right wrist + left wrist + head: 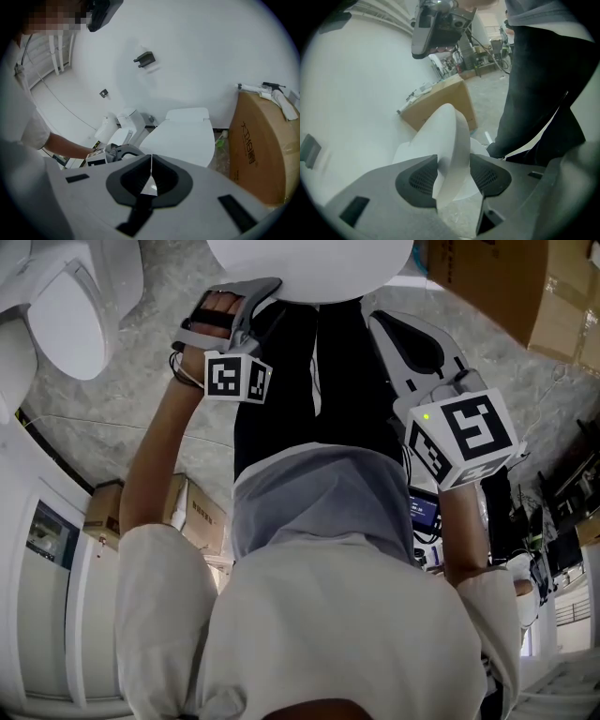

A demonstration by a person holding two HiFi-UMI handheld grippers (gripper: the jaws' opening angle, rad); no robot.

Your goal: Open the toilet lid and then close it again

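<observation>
Left gripper point(453, 174) jaws clamp the toilet lid point(447, 131) rim; right gripper point(151, 177) jaws closed, empty. Recommend following the hinge arc slowly.

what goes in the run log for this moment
left gripper: shut on toilet lid edge | right gripper: shut, empty, off the lid | cardboard box: beside lid

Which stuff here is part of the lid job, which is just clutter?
Job: toilet lid; left gripper, clamped on its edge; right gripper, shut and empty.
Clutter: cardboard box; neighbouring toilets.
</observation>
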